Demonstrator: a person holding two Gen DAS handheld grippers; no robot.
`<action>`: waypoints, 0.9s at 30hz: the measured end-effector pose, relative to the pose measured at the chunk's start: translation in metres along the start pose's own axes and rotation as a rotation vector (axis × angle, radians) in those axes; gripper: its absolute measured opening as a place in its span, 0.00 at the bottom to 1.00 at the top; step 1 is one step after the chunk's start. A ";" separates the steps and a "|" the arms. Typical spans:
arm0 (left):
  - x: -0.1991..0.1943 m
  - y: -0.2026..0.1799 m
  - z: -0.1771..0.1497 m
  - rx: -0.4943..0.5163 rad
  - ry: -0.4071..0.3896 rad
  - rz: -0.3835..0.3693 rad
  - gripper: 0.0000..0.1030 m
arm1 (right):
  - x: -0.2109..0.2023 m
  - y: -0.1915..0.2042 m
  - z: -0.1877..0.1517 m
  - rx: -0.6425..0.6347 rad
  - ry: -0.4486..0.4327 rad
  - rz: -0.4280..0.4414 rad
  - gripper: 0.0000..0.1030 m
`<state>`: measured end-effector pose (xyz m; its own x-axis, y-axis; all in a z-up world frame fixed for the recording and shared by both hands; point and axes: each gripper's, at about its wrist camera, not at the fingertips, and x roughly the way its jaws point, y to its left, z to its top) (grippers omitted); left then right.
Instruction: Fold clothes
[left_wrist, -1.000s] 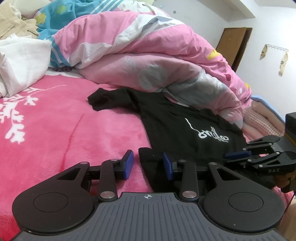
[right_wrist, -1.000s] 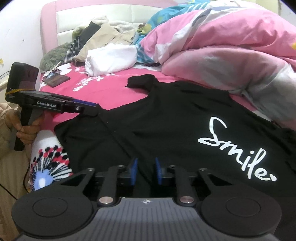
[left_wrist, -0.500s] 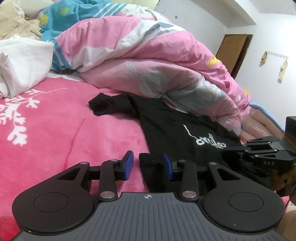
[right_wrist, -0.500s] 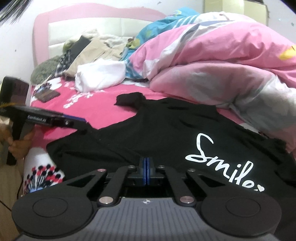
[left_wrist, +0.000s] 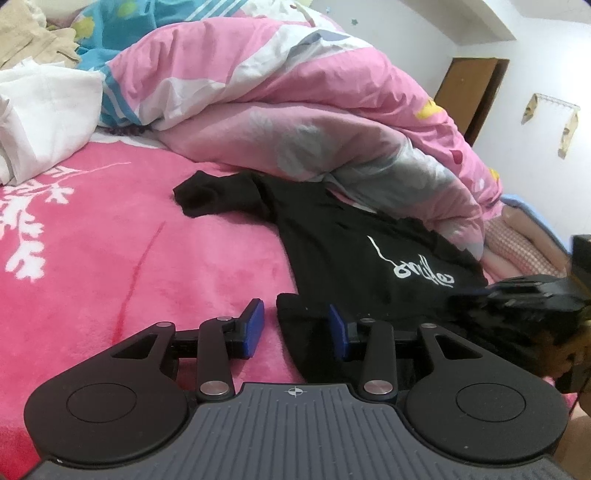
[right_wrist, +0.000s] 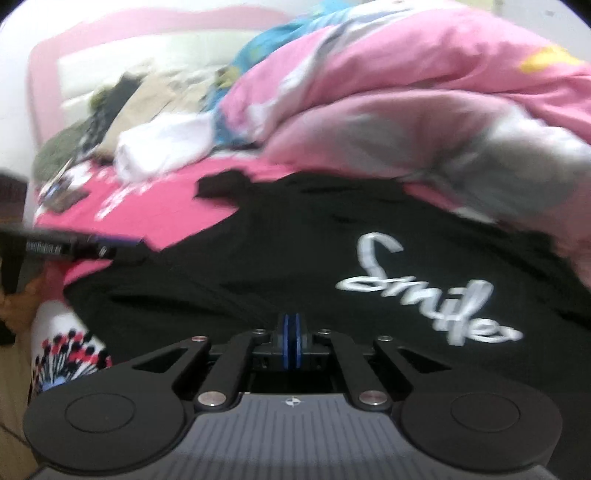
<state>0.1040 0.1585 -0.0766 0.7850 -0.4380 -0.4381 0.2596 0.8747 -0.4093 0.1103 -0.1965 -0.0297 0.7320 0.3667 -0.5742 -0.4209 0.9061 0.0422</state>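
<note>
One "Smile" print, black T-shirt (right_wrist: 280, 258)

From the left wrist view, the T-shirt (left_wrist: 354, 258) lies flat on the bed (left_wrist: 110, 258), running from twelve o'clock toward three. One corner of it sits between the pads of the left claw (left_wrist: 295, 330), at six o'clock. The heaped duvet (left_wrist: 295, 122) lies behind the shirt and overlaps its far edge. A pile of clothes (left_wrist: 40, 110) rests at ten o'clock. The right claw (left_wrist: 517, 295) is at three o'clock, at the shirt's near edge.
</note>
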 end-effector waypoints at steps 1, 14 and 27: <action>0.000 0.001 0.000 -0.007 -0.001 0.002 0.37 | -0.013 -0.008 0.000 0.034 -0.029 -0.027 0.06; 0.004 0.007 -0.001 -0.048 -0.023 0.022 0.37 | -0.134 -0.055 -0.076 0.242 -0.030 -0.308 0.23; 0.008 0.006 -0.006 -0.022 -0.045 0.033 0.37 | -0.106 -0.032 -0.088 -0.167 0.095 -0.336 0.31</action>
<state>0.1083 0.1591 -0.0869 0.8173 -0.3993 -0.4154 0.2213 0.8832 -0.4135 -0.0007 -0.2828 -0.0422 0.7945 0.0265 -0.6067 -0.2528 0.9228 -0.2907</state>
